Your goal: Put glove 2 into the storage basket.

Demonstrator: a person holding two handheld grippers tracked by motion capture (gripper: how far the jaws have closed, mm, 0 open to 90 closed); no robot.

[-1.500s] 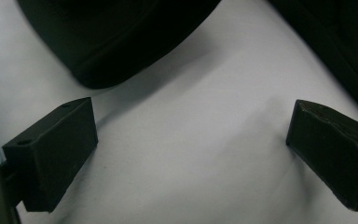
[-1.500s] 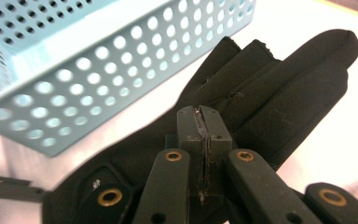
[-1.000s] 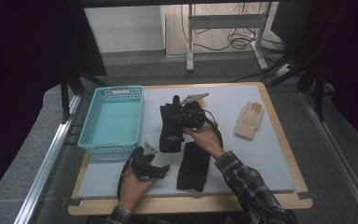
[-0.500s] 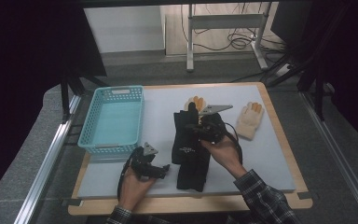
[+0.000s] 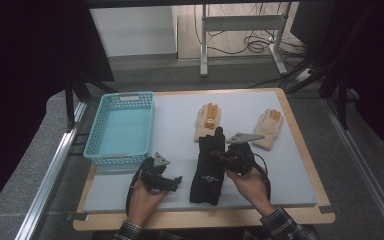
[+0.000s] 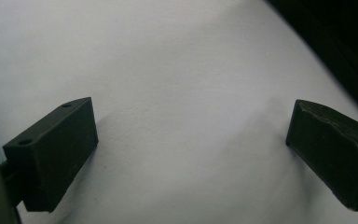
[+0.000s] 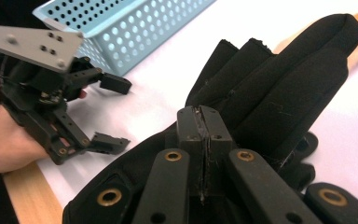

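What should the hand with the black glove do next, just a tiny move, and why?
Probably lift the black glove a little off the table and start carrying it toward the blue basket. The right gripper has its jaws shut together over the glove's fabric, so it seems to have a grip. The basket looks empty, and the left gripper waits open beside it.

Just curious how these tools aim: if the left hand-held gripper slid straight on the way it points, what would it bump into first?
Probably the black glove. The left hand-held gripper points rightwards with jaws open over the bare grey mat, and the glove lies just beyond. Depth is hard to judge, so it might pass the glove's near end.
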